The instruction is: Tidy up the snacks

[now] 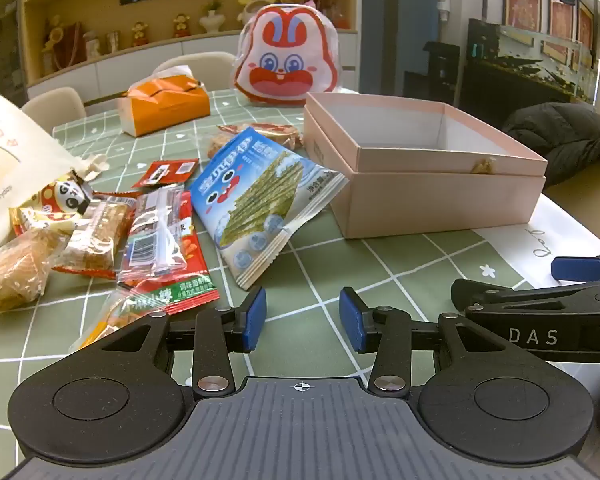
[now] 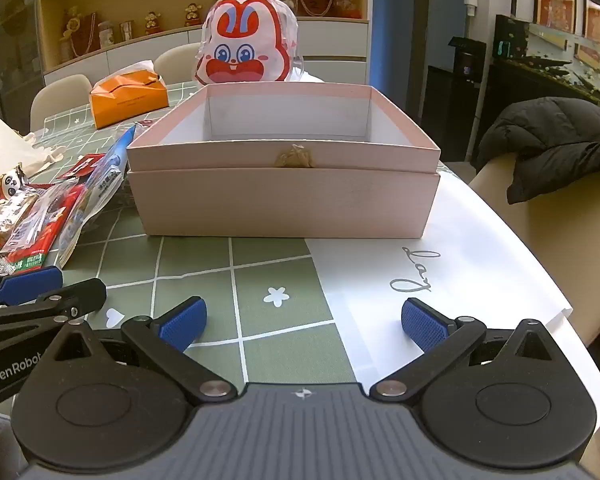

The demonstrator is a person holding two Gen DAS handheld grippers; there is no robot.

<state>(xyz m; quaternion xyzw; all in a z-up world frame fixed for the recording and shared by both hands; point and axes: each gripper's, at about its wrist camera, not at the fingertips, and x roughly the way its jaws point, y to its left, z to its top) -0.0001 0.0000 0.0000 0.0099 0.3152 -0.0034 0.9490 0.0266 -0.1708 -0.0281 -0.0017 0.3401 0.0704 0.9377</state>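
An open pink box stands on the green checked tablecloth; it also fills the middle of the right wrist view and looks empty inside. Left of it lies a pile of snacks: a blue seaweed packet, red noodle packets, a panda packet and brown cakes. My left gripper is open and empty, low over the cloth just in front of the blue packet. My right gripper is wide open and empty, in front of the box.
An orange tissue box and a rabbit-face bag stand at the back of the table. A white bag lies at the left. A white paper sheet covers the table's right side. A dark jacket hangs on a chair at the right.
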